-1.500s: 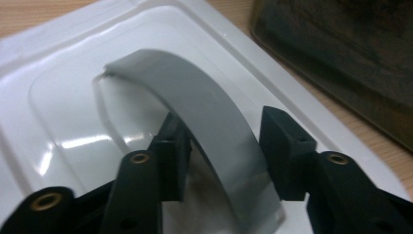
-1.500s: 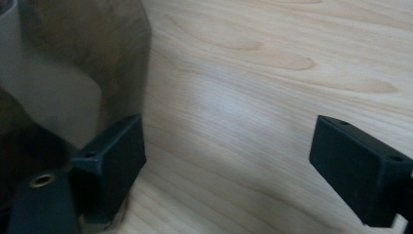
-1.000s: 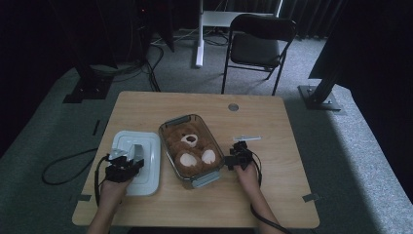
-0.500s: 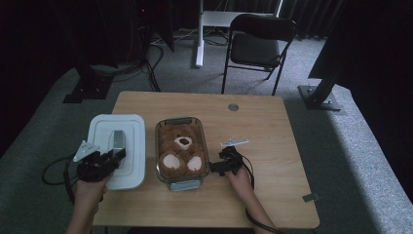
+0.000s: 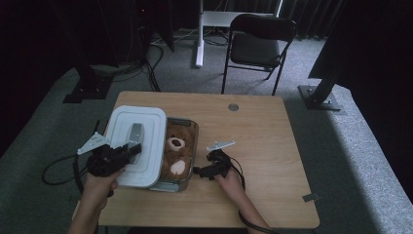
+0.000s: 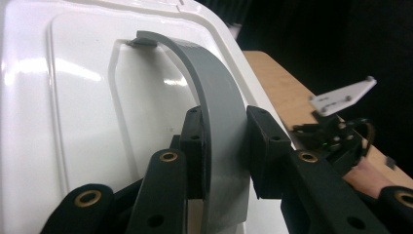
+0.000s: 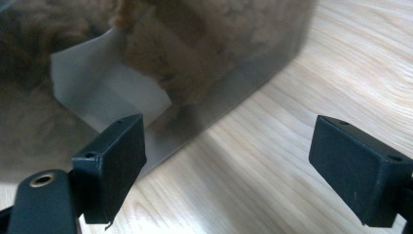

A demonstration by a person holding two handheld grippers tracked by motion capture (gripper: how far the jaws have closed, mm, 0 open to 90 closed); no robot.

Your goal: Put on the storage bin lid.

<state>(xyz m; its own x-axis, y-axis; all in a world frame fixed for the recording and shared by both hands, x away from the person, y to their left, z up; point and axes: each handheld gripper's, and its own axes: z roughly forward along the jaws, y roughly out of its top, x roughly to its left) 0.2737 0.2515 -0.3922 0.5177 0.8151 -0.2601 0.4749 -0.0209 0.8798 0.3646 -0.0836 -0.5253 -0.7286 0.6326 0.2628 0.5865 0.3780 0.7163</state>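
A white lid [image 5: 148, 127] with a grey strap handle [image 6: 214, 97] hangs above the table, overlapping the left rim of a clear container [image 5: 193, 144]. My left gripper [image 5: 127, 149] is shut on that handle, whose band shows pinched between the pads [image 6: 265, 141] in the left gripper view. A brown teddy bear [image 5: 175, 151] lies inside the container. My right gripper [image 5: 198, 171] sits low on the table by the container's right near corner. Its jaws stand wide open [image 7: 229, 156], with the container wall [image 7: 204, 117] just ahead of the left one and only bare wood between them.
The wooden table [image 5: 263, 146] has free room on its right half and a small round grommet [image 5: 233, 107] near the far edge. A black folding chair [image 5: 258, 44] stands beyond it. Cables trail off the table's left side.
The lid has been lifted off the table at the left and now hangs higher, nearer the container. My right gripper has slid left along the table, and the container has shifted slightly left.
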